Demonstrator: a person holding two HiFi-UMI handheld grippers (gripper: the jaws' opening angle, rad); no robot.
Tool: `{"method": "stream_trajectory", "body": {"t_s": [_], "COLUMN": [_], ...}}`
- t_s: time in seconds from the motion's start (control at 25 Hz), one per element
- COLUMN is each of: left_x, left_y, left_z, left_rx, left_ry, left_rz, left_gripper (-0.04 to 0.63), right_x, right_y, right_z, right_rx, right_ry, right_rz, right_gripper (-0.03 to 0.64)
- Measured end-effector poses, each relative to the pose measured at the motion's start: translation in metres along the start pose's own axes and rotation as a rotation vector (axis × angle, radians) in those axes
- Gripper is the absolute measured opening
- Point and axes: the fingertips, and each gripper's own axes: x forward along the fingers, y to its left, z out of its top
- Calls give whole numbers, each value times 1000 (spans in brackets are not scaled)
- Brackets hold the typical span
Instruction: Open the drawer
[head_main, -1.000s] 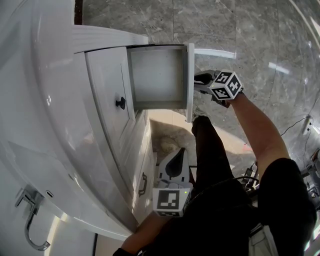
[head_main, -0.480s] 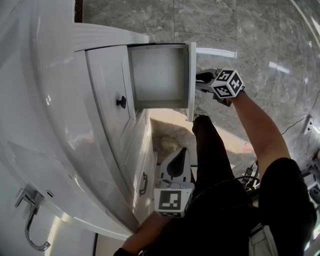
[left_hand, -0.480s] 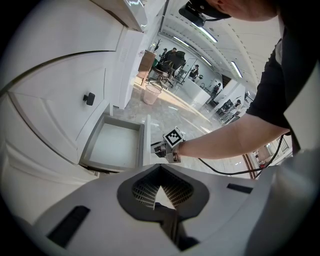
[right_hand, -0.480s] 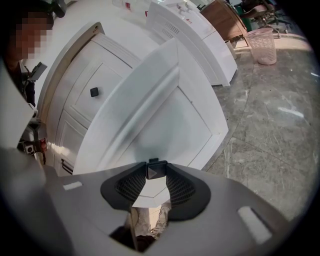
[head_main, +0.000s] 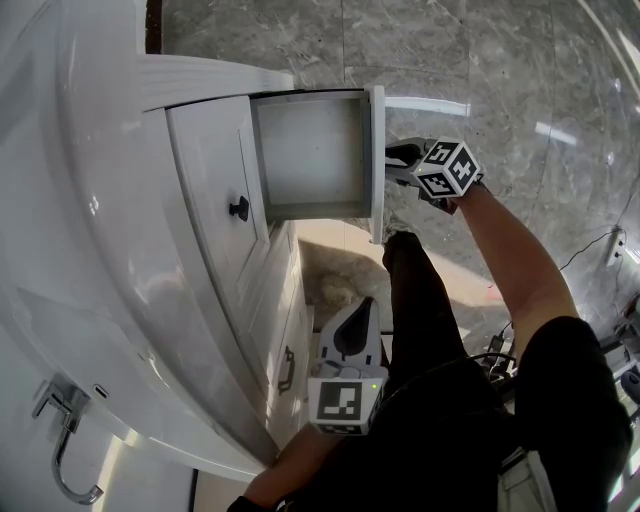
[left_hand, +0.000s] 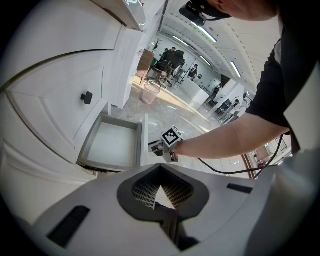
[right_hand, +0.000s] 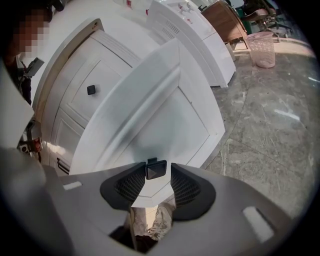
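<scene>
Floor: grey veined marble tiles (head_main: 480, 60), glossy, running under everything; beyond, in the left gripper view, a long bright room with chairs and distant people.
Cabinet: white panelled vanity cabinet (head_main: 210, 200) under a glossy white bench (head_main: 90, 200), with a chrome tap (head_main: 60, 445) at the near end.
Drawer: white top drawer (head_main: 376, 170), pulled well out of the cabinet, box bare inside; task judged as good as done.
Knob: small black square knob (right_hand: 156, 170) on the drawer's front panel, sitting between the pads with a gap showing on one side.
Right hand: right tool (head_main: 400, 158) at the drawer front, jaws wide and just been opening around the knob, no squeeze visible; likely held so to let go after the pull.
Left hand: left tool (left_hand: 160, 180) closed tip to tip on nothing, held low beside the lower cabinet front, well apart from the drawer; probably parked there to stay out of the drawer's path.
Nearby: second black knob (head_main: 240, 208) on the panel beside the drawer; dark bar handle (head_main: 285, 368) lower on the cabinet; pink slatted wastebasket (right_hand: 263, 49) far across the floor; thin cable (head_main: 590, 255) on the tiles at the right.
In the way: dark-trousered leg (head_main: 425, 300) and pale shoe (right_hand: 157, 220) directly below the open drawer; nothing else near the front panel; straight draw-back of the right tool looks free, though a drop would meet the leg.
</scene>
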Motion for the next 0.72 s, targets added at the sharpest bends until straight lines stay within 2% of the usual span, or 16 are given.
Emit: {"method": "stream_trajectory", "body": {"t_s": [0.2, 0.48, 0.72], "left_x": [0, -5, -17], "left_y": [-3, -6, -15], "left_z": [-2, 11, 25], "left_rx": [-4, 15, 88], "left_ry": [13, -19, -43], "left_rz": [-8, -20, -38], "left_gripper": [-9, -9, -9], "right_x": [-1, -19, -59], "right_y": [0, 3, 15], "right_z": [-2, -11, 9], "right_rx": [-23, -70, -70], "right_ry": [12, 44, -13], "right_rz": [-28, -78, -130], "right_gripper": [146, 156, 155]}}
